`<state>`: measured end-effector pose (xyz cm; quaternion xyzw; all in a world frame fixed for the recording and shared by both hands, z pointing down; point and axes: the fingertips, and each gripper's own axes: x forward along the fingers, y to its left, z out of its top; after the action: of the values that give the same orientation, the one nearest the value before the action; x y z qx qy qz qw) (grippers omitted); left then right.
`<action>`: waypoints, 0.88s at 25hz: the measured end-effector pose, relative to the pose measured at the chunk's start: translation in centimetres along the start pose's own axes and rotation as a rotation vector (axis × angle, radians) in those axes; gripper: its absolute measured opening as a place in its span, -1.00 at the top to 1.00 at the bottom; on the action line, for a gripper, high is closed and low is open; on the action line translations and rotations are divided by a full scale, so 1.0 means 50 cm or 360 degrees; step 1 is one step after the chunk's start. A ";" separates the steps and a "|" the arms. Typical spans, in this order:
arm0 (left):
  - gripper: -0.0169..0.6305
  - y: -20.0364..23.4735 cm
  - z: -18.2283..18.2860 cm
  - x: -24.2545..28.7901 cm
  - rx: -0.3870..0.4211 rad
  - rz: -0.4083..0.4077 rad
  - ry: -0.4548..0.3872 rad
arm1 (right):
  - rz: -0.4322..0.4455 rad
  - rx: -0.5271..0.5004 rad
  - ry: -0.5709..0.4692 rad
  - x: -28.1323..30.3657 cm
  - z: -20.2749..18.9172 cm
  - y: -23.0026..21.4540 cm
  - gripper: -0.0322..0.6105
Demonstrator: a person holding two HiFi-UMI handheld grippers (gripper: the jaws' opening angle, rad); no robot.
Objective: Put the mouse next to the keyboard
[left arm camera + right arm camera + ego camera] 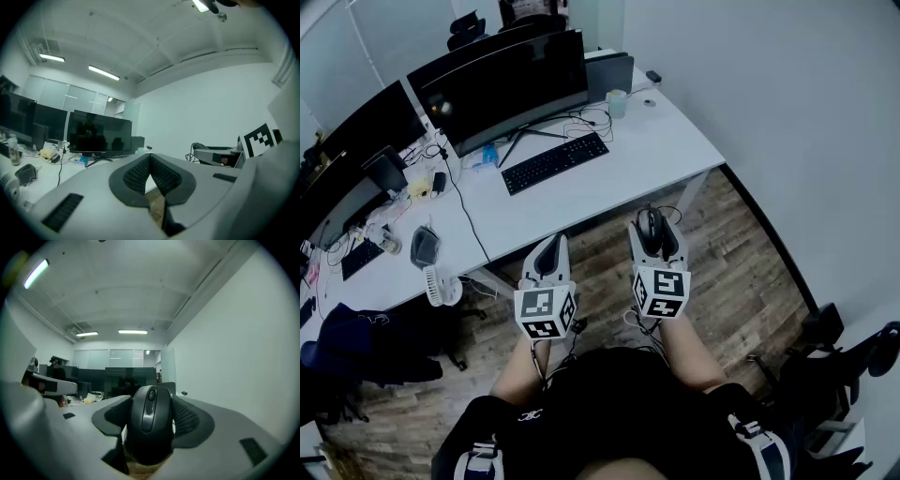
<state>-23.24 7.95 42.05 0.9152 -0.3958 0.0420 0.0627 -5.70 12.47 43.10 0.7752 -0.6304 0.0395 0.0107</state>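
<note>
A black mouse [650, 226] sits between the jaws of my right gripper [654, 231], which is shut on it; in the right gripper view the mouse [150, 420] fills the gap between the dark pads [187, 418]. My left gripper [549, 255] is shut with nothing in it, its pads [140, 174] meeting at the tips. Both grippers hang over the wooden floor, short of the white desk [647, 150]. The black keyboard [555, 161] lies on that desk in front of a curved monitor [502, 86].
A cup [617, 102] and a dark box [609, 75] stand right of the monitor. Cables, a small fan [442, 285] and clutter cover the adjoining desk at left. Black chairs [825, 366] stand at right, dark bags [366, 342] at left.
</note>
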 end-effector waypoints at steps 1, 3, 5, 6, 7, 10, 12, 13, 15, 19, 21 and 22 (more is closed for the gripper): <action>0.91 -0.005 -0.001 0.003 0.0001 -0.0005 0.0003 | -0.0003 0.0010 -0.0003 -0.002 0.000 -0.005 0.01; 0.91 -0.015 -0.003 0.008 0.0001 -0.0012 0.0010 | -0.0007 0.0033 -0.0009 -0.005 -0.001 -0.017 0.00; 0.91 -0.027 -0.003 0.015 0.0003 -0.0016 0.0013 | -0.0005 0.0052 -0.0013 -0.007 -0.001 -0.030 0.00; 0.91 -0.034 -0.002 0.019 0.0006 -0.0017 0.0013 | -0.0003 0.0054 -0.0011 -0.006 -0.001 -0.037 0.00; 0.91 -0.042 -0.002 0.024 0.0011 -0.0018 0.0012 | 0.0000 0.0055 -0.0011 -0.005 -0.001 -0.044 0.00; 0.91 -0.065 -0.004 0.043 0.0020 -0.0020 0.0016 | 0.0008 0.0061 -0.0010 0.001 -0.002 -0.067 0.00; 0.91 -0.080 -0.007 0.059 0.0015 -0.0016 0.0025 | 0.0015 0.0069 -0.0009 0.005 -0.003 -0.084 0.00; 0.91 -0.089 -0.009 0.068 0.0010 -0.0014 0.0028 | 0.0018 0.0070 -0.0009 0.007 -0.003 -0.094 0.00; 0.91 -0.108 -0.010 0.087 0.0004 -0.0014 0.0029 | 0.0027 0.0070 -0.0011 0.013 -0.003 -0.116 0.00; 0.91 -0.151 -0.008 0.127 0.0015 -0.0002 0.0018 | 0.0049 0.0088 -0.0012 0.029 -0.006 -0.171 0.00; 0.91 -0.172 -0.009 0.147 0.0016 0.0013 0.0012 | 0.0064 0.0092 -0.0009 0.038 -0.009 -0.199 0.00; 0.91 -0.183 -0.010 0.157 0.0013 0.0020 0.0008 | 0.0074 0.0088 -0.0008 0.040 -0.009 -0.211 0.00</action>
<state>-11.20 8.61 42.79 0.9129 -0.4012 0.0464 0.0596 5.02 12.70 44.07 0.7604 -0.6469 0.0551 -0.0131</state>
